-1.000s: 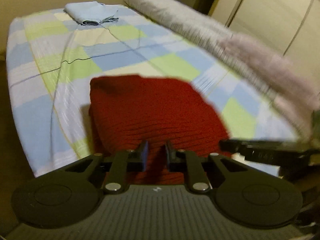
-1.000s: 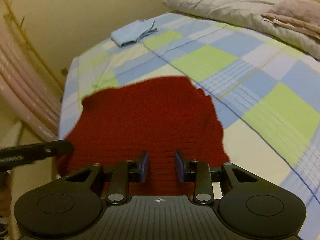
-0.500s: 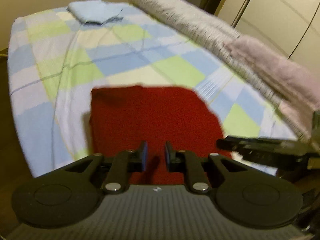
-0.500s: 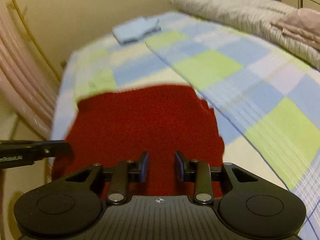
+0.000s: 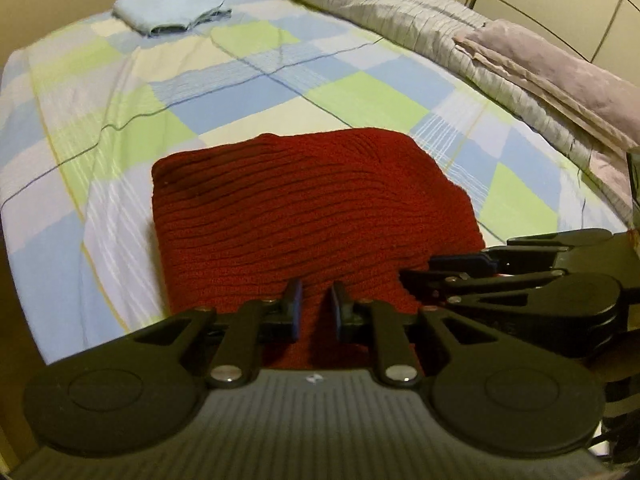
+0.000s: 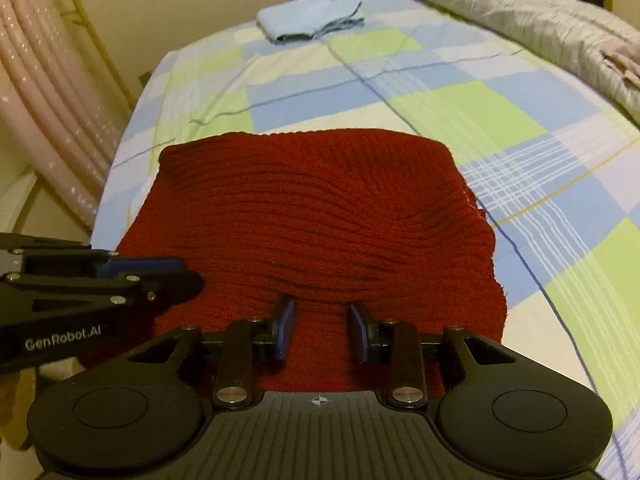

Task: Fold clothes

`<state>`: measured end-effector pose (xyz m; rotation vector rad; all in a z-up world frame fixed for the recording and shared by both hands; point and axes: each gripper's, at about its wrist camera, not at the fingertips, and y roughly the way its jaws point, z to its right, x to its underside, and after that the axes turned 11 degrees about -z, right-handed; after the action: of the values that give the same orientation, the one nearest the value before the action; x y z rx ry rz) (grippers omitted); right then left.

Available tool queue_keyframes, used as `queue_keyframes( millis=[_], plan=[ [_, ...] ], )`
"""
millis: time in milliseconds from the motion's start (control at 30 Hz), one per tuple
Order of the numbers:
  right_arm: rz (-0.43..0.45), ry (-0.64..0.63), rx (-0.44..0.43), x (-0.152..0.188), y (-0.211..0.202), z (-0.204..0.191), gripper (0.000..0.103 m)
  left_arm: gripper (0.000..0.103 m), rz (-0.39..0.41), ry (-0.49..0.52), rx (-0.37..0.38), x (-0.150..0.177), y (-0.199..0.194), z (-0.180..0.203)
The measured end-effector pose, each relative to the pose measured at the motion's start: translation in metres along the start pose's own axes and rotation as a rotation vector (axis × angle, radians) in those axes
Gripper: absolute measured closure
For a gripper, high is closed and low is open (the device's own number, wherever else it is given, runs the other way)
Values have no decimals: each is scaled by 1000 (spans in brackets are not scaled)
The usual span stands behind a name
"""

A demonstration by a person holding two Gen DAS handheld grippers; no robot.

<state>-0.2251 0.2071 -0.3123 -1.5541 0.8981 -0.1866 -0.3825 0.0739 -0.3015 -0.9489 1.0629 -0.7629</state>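
On checked bedsheet (image 5: 248,92), red sweater (image 5: 312,216) now flatter, steadier

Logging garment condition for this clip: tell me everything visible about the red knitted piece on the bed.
The red knitted garment is a deep red ribbed knit that looks thick and soft. It is folded into a rough rectangle and lies on the checked bedsheet, with its ribs bowing toward the near edge. That near edge is gathered up between the jaws of the left gripper and the right gripper, side by side. The right edge looks slightly ragged. Nothing else touches it.
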Motion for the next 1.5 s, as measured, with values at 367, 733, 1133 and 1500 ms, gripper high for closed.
queue_keyframes(
  millis=[367, 733, 1133, 1500],
  plan=[
    [46, 100, 30, -35, 11, 32, 70, 82, -13, 25, -108, -35, 26, -7],
    [86, 77, 78, -19, -9, 26, 70, 79, -78, -13, -193, -43, 9, -1],
    [6, 57, 17, 21, -30, -4, 70, 78, -120, -44, -139, 2, -16, 16],
    [-33, 40, 48, 19, -20, -3, 69, 74, -86, -74, -144, 17, -17, 8]
  ],
)
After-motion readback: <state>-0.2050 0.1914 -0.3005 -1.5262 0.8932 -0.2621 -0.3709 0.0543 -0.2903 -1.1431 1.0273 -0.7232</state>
